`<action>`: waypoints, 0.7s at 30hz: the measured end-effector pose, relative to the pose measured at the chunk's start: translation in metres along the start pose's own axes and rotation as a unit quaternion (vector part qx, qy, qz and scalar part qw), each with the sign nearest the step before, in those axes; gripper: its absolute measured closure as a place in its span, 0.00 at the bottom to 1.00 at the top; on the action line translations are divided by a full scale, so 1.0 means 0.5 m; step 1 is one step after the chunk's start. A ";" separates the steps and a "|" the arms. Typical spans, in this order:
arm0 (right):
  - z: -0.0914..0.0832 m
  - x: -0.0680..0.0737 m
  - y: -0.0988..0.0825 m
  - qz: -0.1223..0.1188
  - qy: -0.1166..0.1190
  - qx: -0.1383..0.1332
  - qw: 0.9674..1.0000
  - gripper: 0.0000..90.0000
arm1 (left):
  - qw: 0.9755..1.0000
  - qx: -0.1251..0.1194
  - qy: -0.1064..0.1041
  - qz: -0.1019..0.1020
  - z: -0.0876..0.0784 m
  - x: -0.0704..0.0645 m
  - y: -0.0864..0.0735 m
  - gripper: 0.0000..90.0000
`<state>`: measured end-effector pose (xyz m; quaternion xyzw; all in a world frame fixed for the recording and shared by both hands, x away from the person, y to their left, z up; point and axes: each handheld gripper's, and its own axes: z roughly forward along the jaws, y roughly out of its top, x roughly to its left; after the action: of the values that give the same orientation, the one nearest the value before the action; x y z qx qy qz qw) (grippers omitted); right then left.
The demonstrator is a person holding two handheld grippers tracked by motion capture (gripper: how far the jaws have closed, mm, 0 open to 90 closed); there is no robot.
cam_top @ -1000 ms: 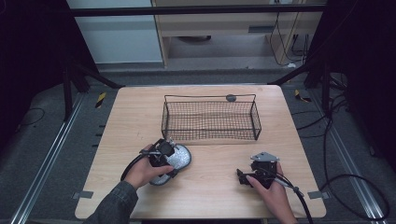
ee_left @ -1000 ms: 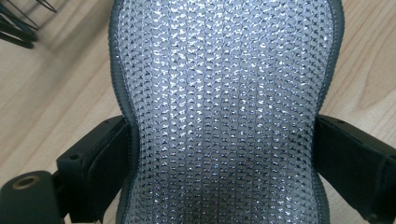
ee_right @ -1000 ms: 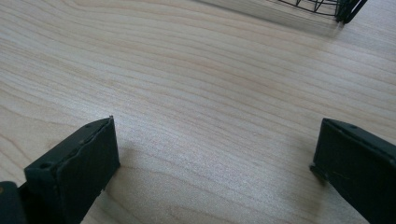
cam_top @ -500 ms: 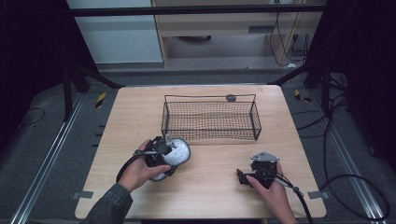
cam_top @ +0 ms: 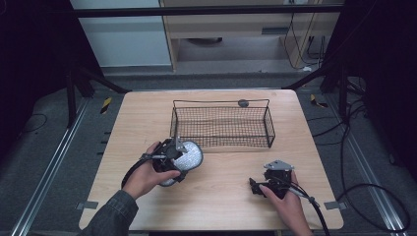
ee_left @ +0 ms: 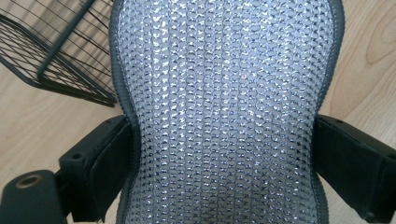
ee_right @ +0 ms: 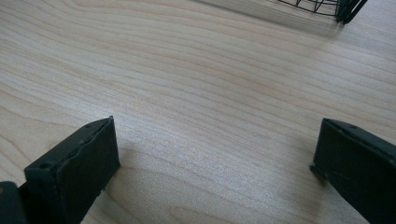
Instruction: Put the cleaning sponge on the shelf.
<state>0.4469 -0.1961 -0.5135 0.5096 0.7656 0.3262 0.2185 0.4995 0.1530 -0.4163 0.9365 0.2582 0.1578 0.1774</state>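
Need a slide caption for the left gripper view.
Left gripper clamps a silver mesh pad beside the wire basket.

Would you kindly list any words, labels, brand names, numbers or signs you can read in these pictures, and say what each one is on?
None: no readable text shows anywhere.
The silver mesh pad in the left gripper carries no label.
The wire basket, wooden table and right gripper are unmarked.
The yellow-and-black striped pieces on the floor bear stripes, no letters.

No text, label, brand, number or sign can be read
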 end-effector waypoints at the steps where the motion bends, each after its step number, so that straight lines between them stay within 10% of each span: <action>1: 0.000 0.000 0.000 0.000 0.000 0.000 1.000 0.00 | 1.000 0.000 0.000 0.000 0.000 0.000 0.000 0.09; 21: 0.001 -0.001 0.000 -0.004 0.000 -0.001 1.000 0.00 | 0.997 -0.022 0.026 0.071 -0.035 0.031 0.077 0.09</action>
<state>0.4472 -0.1966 -0.5137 0.5063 0.7674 0.3258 0.2206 0.5219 0.1351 -0.3815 0.9438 0.1925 0.1997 0.1799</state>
